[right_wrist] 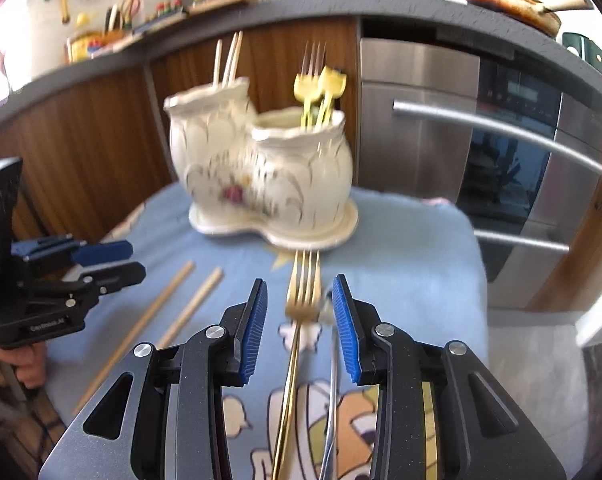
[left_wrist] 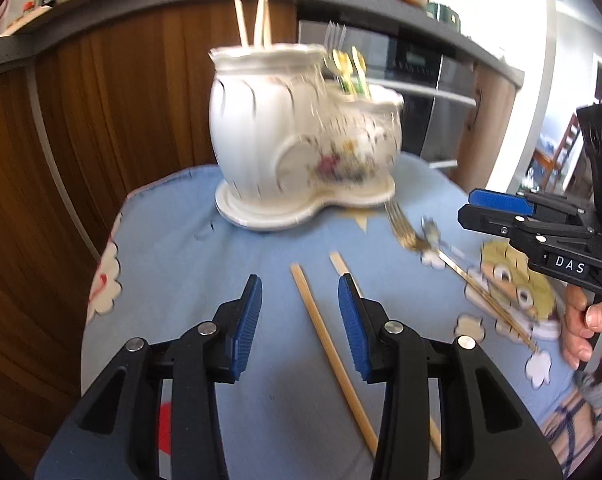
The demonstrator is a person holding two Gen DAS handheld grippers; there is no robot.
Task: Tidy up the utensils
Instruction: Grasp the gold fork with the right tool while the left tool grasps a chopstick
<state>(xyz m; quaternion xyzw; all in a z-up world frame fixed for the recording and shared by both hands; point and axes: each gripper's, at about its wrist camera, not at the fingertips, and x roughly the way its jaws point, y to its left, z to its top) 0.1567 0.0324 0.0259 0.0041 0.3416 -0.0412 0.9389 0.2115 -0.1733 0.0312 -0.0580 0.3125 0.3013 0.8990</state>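
Left wrist | both jaws released | 2 chopsticks (left_wrist: 333, 356), gold fork (right_wrist: 301, 292) before holder (right_wrist: 261, 172)

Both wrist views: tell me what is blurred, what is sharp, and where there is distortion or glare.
Left wrist view: the ceramic holder and gold fork are motion-smeared, while the left gripper is sharp; the counter edge bows from fisheye. Right wrist view: the holder and fork are blurred, the right gripper crisp; bright blown-out light at the upper left corner.
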